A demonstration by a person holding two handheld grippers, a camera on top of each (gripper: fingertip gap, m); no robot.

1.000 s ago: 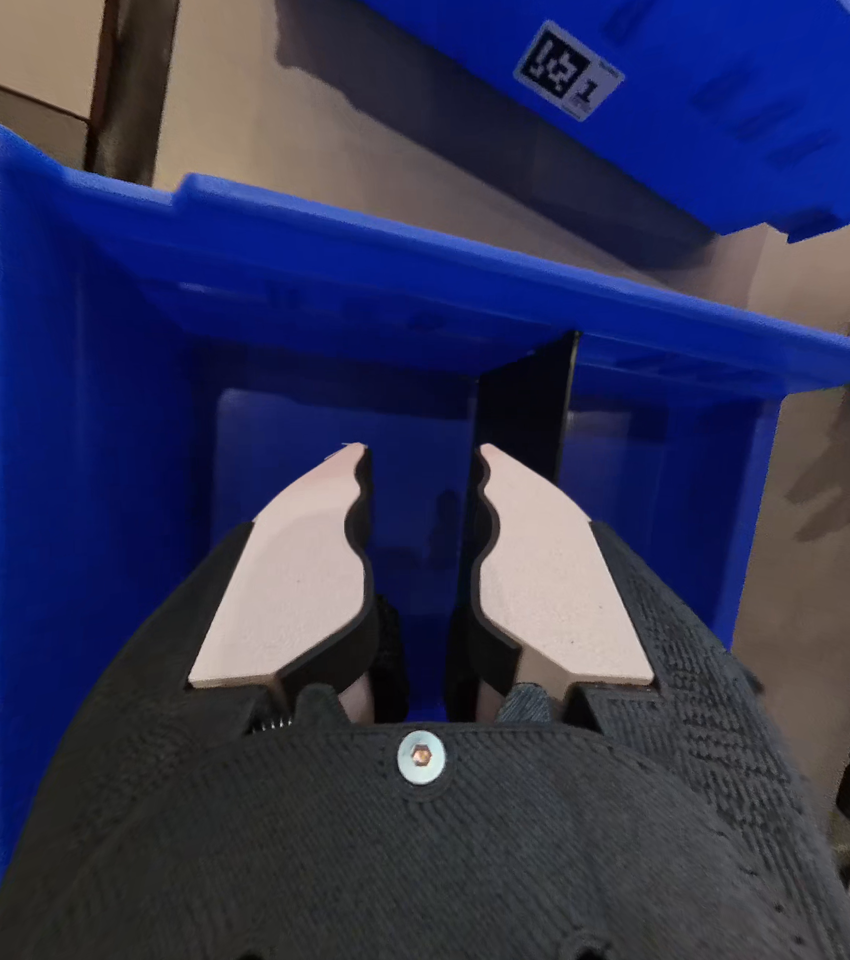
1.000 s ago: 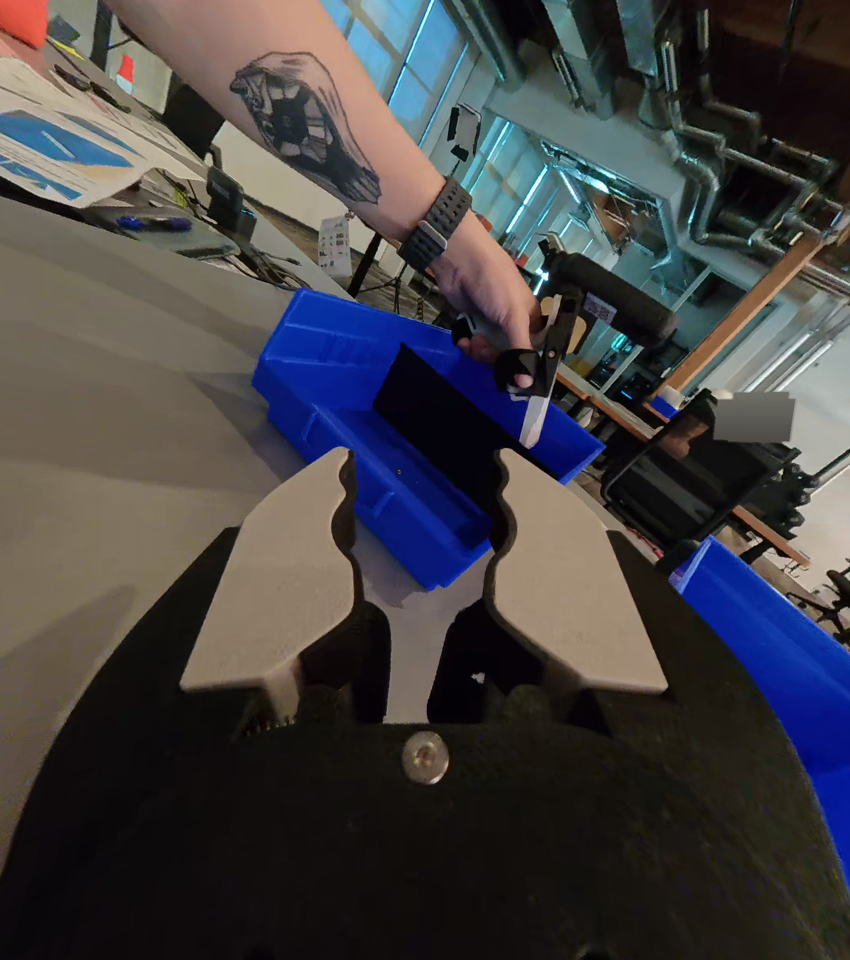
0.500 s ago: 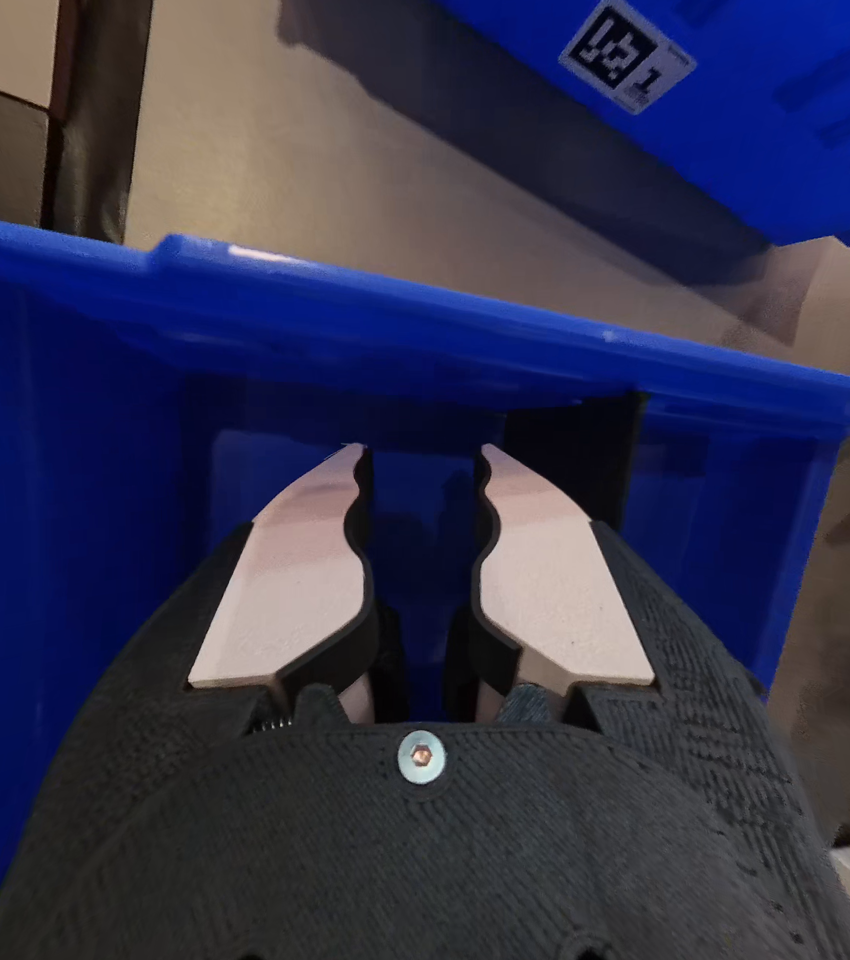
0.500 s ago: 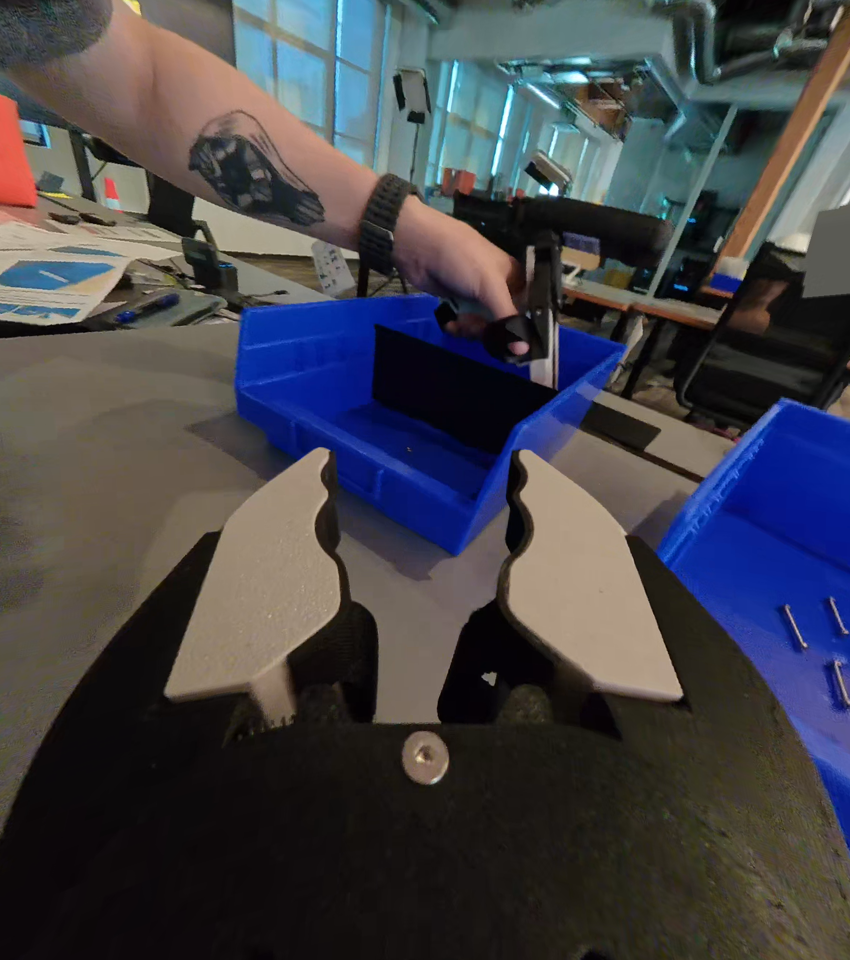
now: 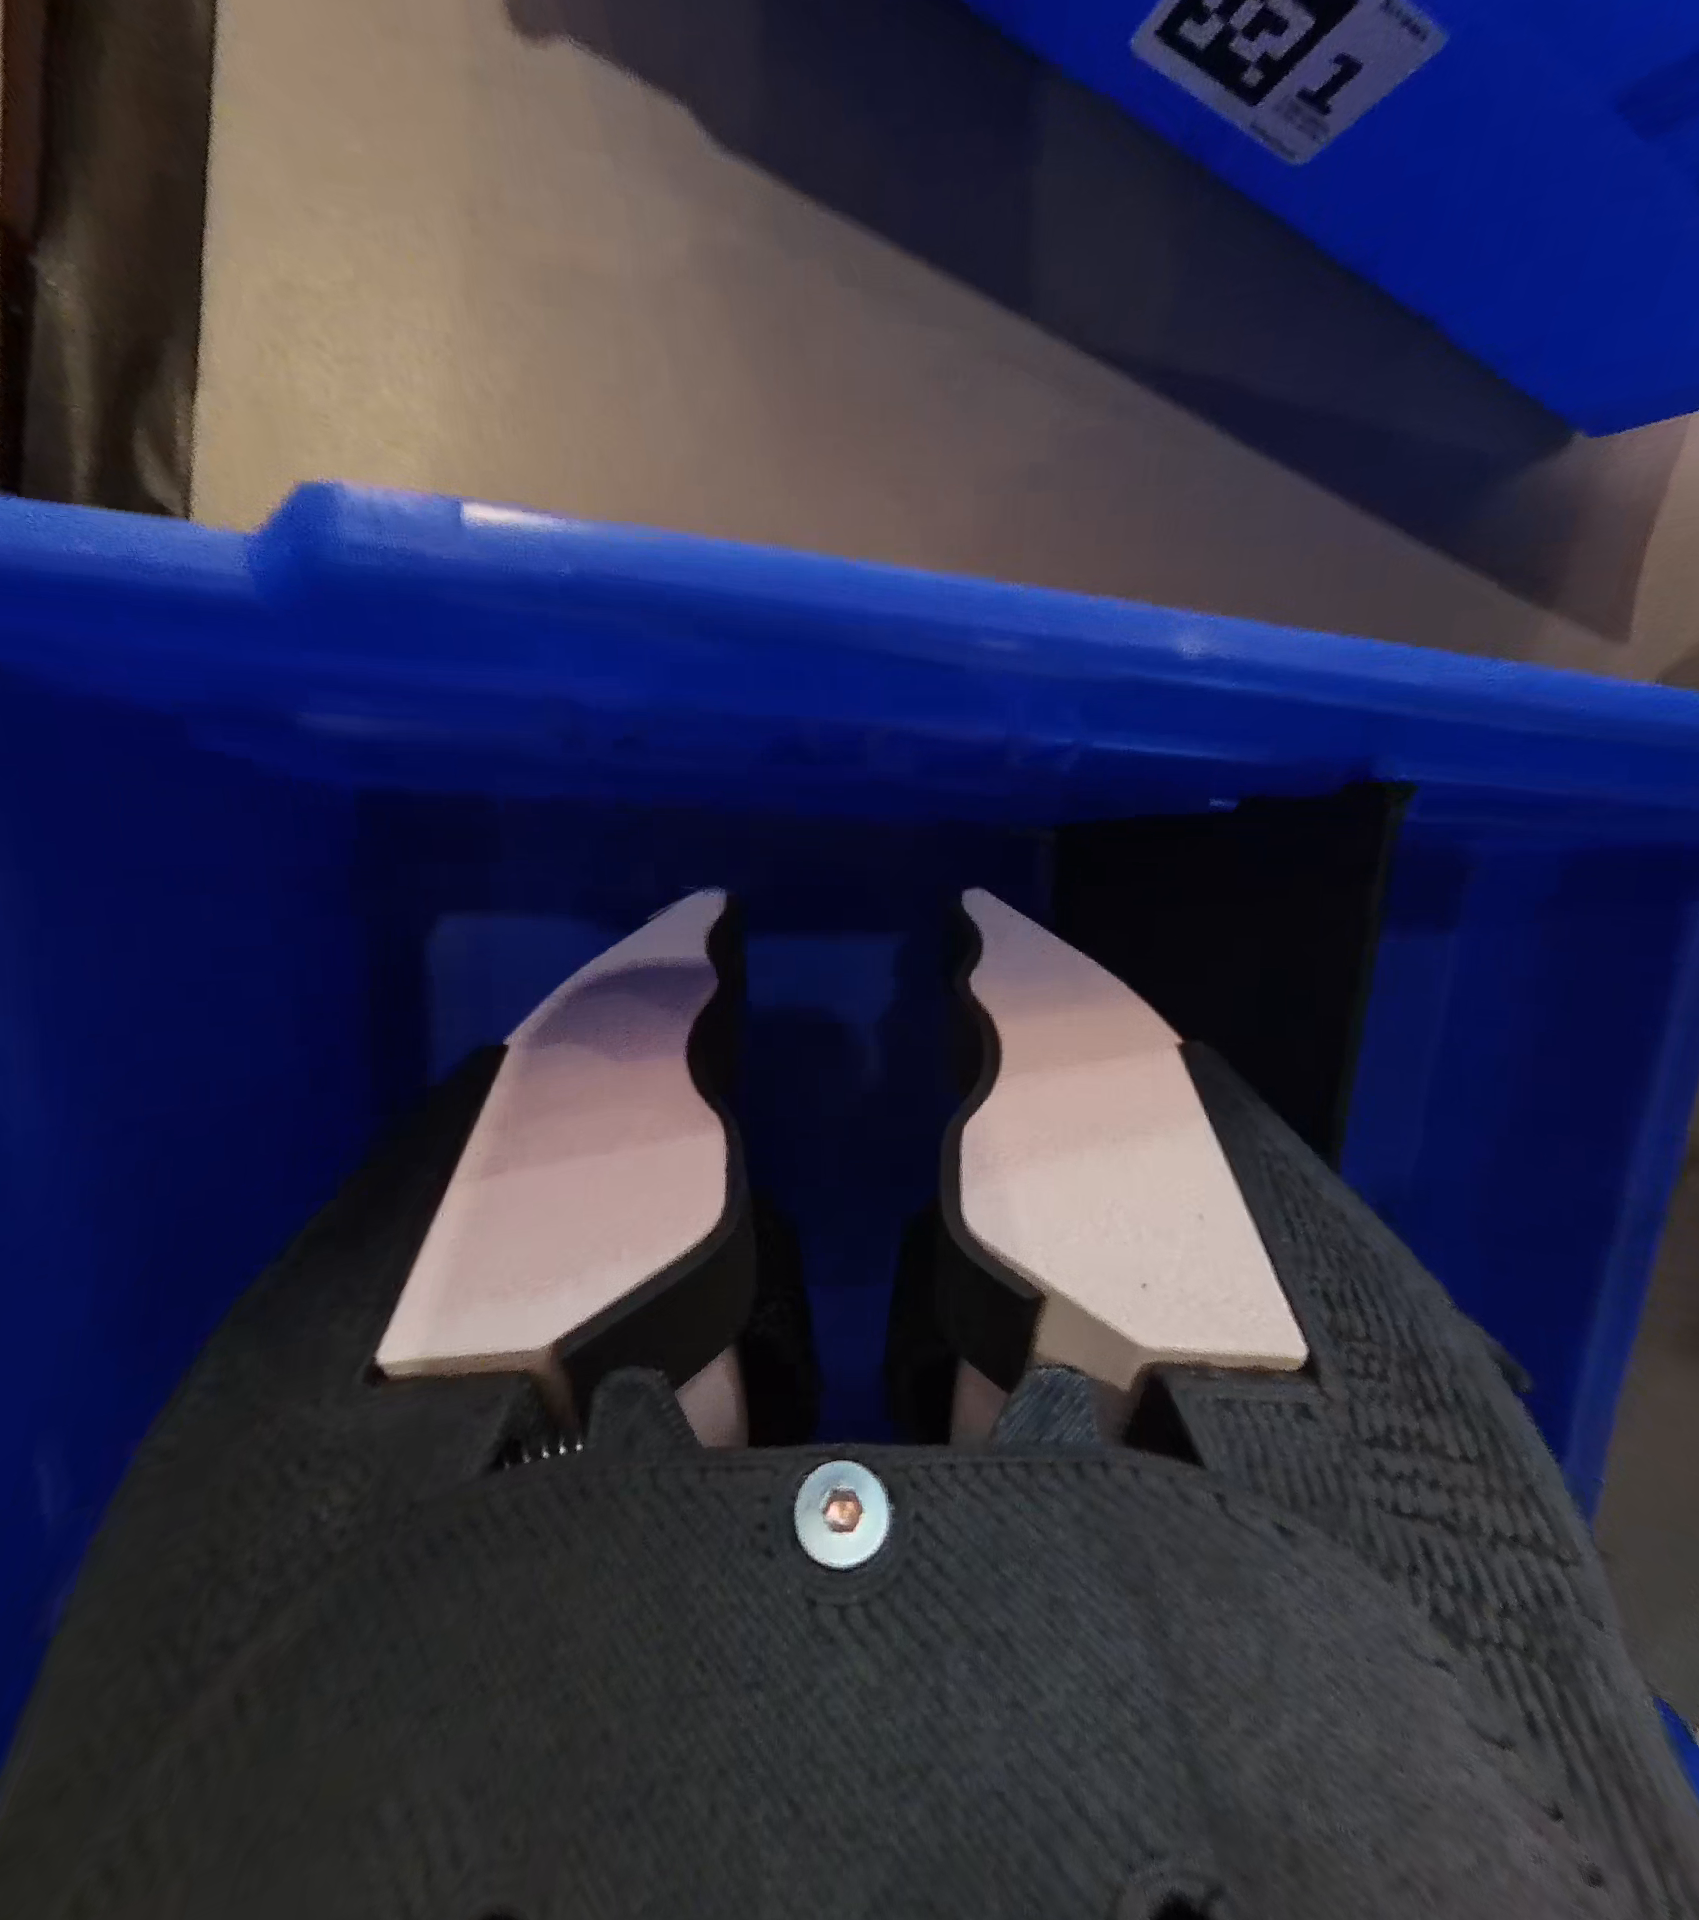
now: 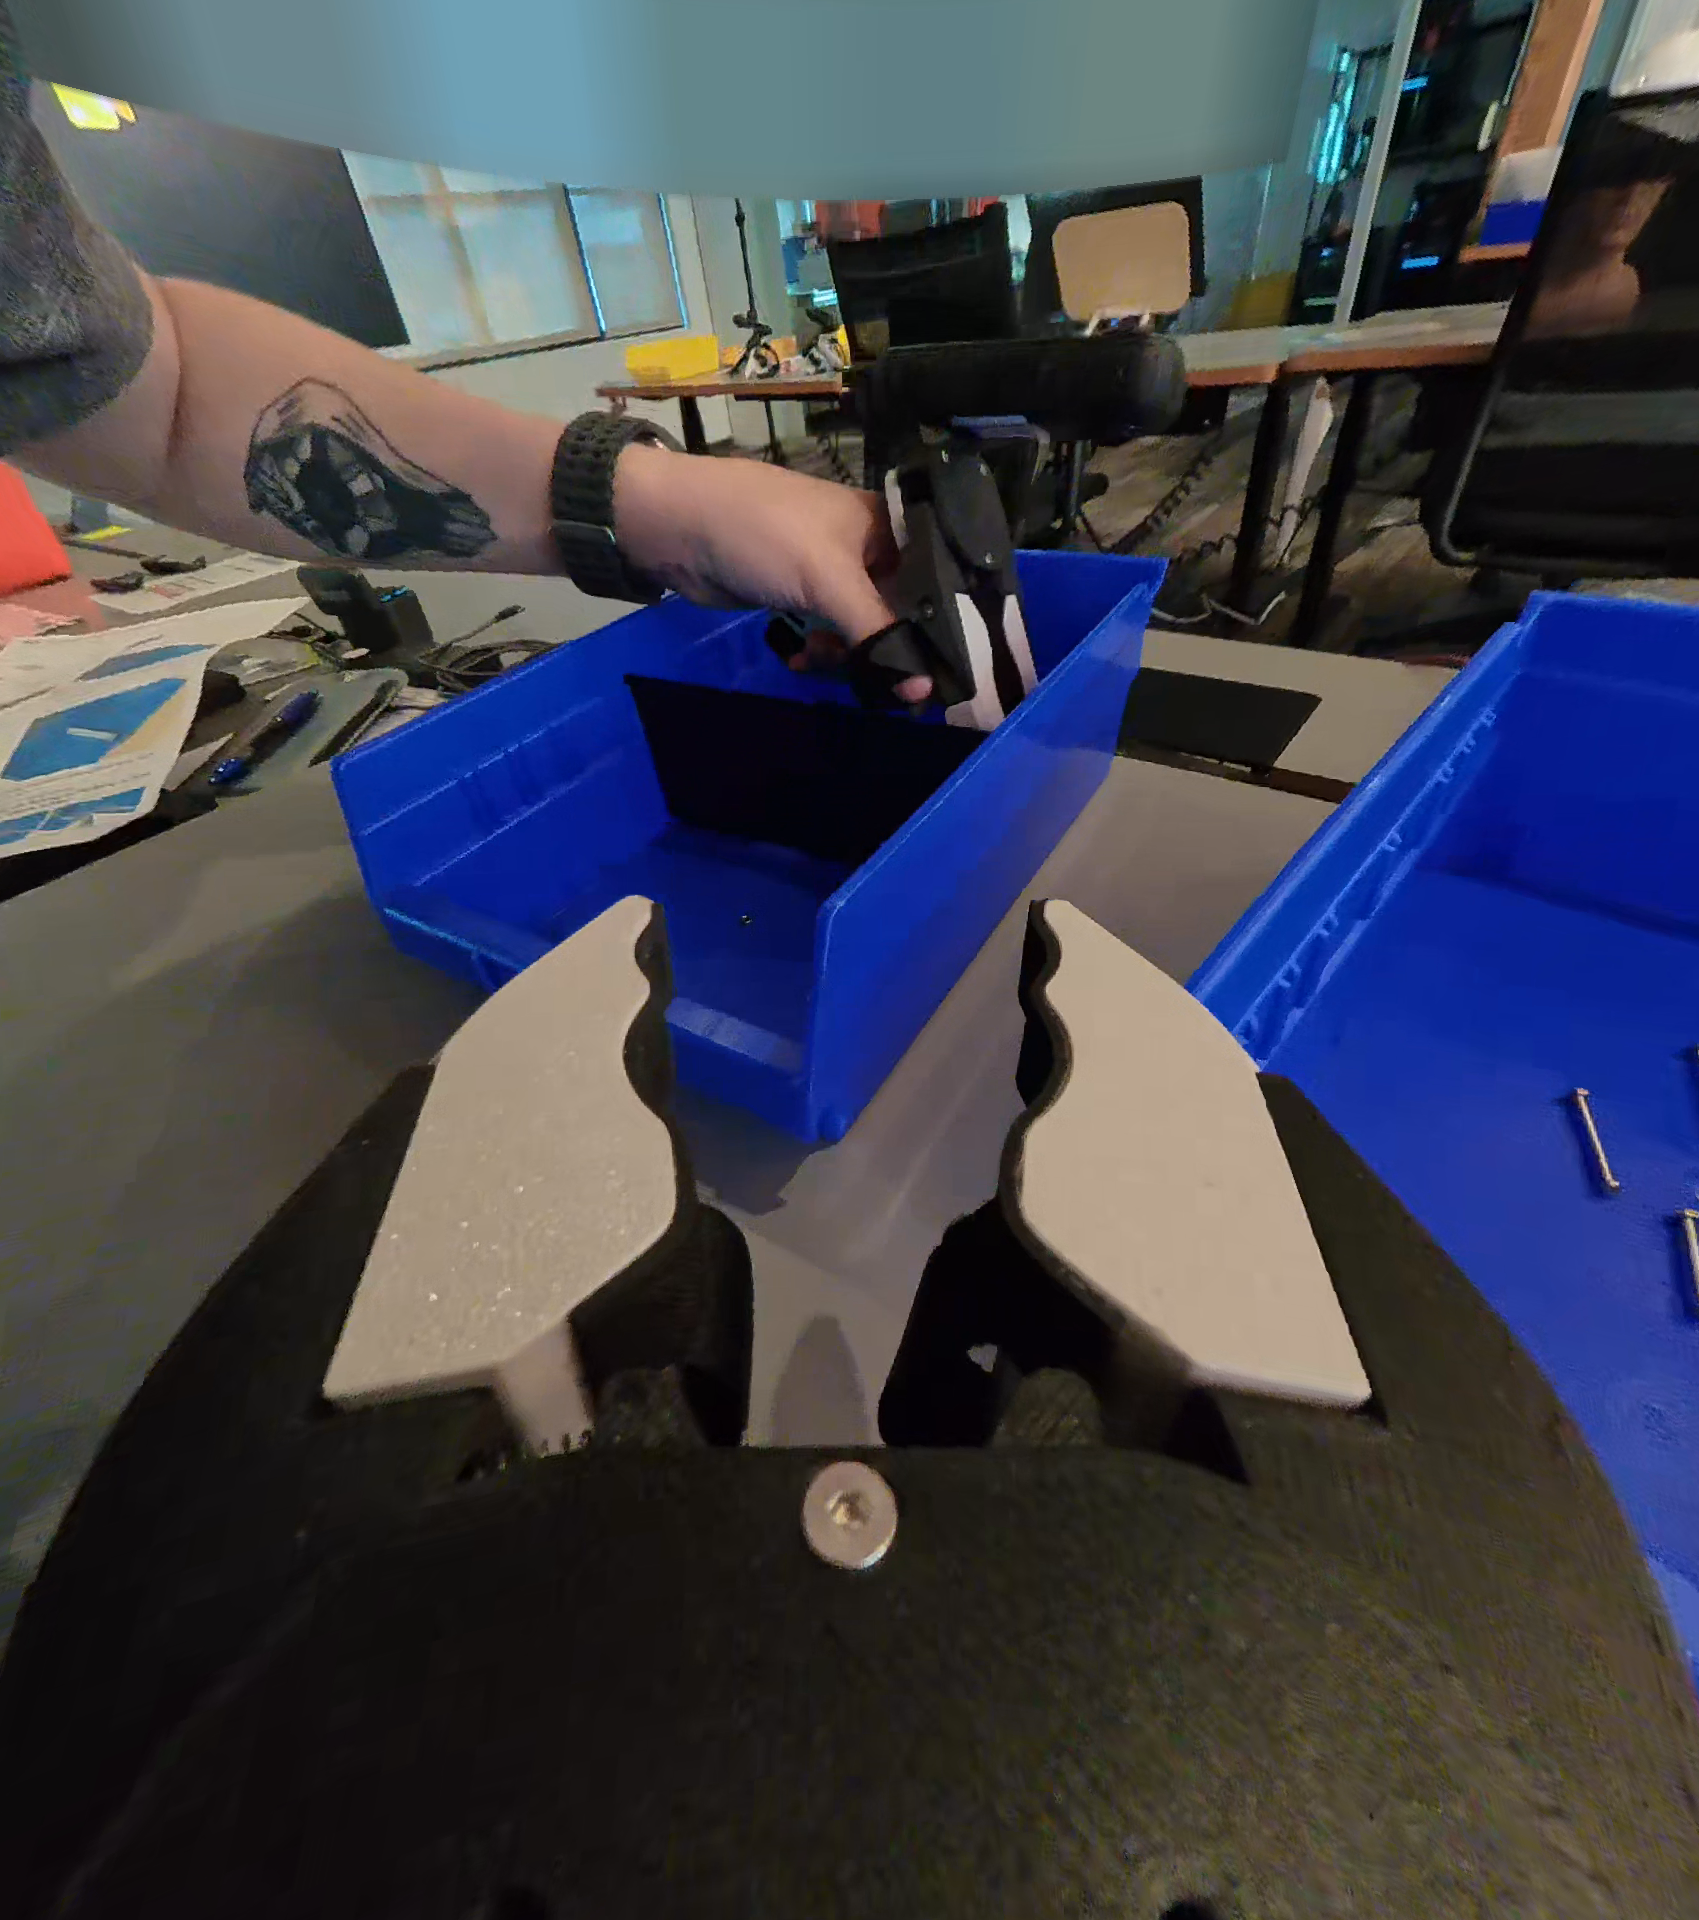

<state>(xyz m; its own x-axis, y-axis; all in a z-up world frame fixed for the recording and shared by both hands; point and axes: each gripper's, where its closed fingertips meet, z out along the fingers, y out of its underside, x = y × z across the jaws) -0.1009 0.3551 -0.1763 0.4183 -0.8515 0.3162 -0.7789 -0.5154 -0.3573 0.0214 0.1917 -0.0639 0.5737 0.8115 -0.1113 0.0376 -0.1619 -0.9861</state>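
Note:
My left gripper is open and empty. It reaches down inside a blue bin, close to its end wall. A black divider panel stands in the bin just right of the fingers. In the right wrist view the same bin sits on the grey table, with the divider across it. A person's hand holds the left gripper at the bin's far end. My right gripper is open and empty. It hovers over the table in the gap between this bin and a second blue bin.
The second bin holds three thin metal pins on its floor. It also shows in the left wrist view with a square marker tag. A flat black panel lies behind the first bin. Papers and a pen lie far left. The grippers' ends are close to 25 cm from one another.
My left gripper has gone deeper into the bin, and the divider now sits farther right in its view. My right gripper has swung right and opened wider. The second bin with pins came into view.

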